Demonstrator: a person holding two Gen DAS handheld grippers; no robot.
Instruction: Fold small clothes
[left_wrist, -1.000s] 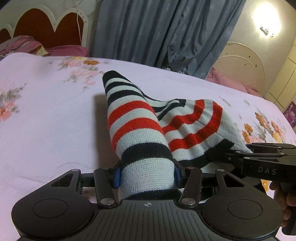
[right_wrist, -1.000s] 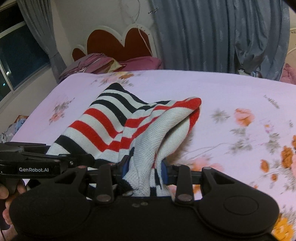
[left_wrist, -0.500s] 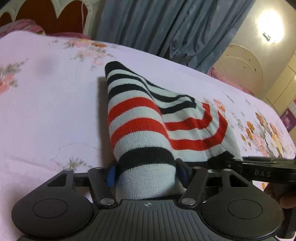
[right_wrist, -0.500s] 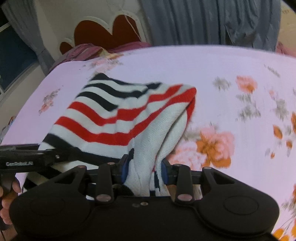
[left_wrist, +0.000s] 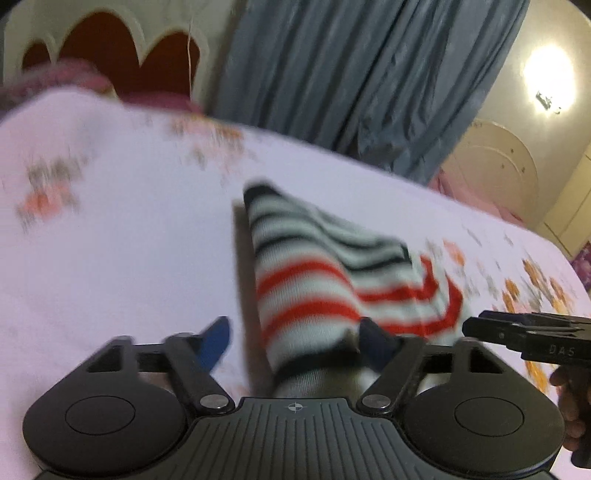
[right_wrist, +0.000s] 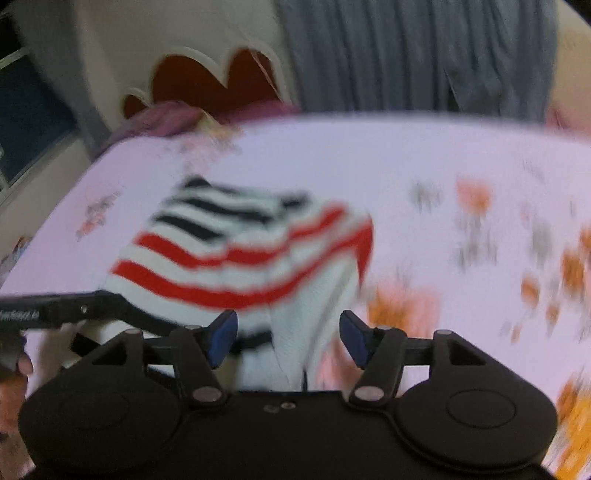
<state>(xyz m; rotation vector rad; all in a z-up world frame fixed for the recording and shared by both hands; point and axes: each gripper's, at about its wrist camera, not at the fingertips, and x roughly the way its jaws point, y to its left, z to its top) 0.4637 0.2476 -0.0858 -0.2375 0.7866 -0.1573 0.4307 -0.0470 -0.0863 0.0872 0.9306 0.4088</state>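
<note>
The bed (left_wrist: 122, 266), covered by a pink floral sheet, carries the whole work area. No container is in either view, so nothing is held in one.

The striped knit garment (left_wrist: 317, 273) lies on the sheet, its near hem between the two grippers, its far corner toward the headboard. Judged from its drape, it is light, soft and limp (a ribbed knit that will sag from any single hold), not fragile, and unlikely to slip from rubber pads. The best hold is probably at the hem corners, one per gripper, so the fold line stays straight.

The left gripper (left_wrist: 295, 339) has its jaws spread wide; the hem lies between them, and contact with the right-hand pad cannot be told through the blur.

The right gripper (right_wrist: 288, 336) also has its jaws wide apart, with the garment's white underside lying loose in the gap.
</note>
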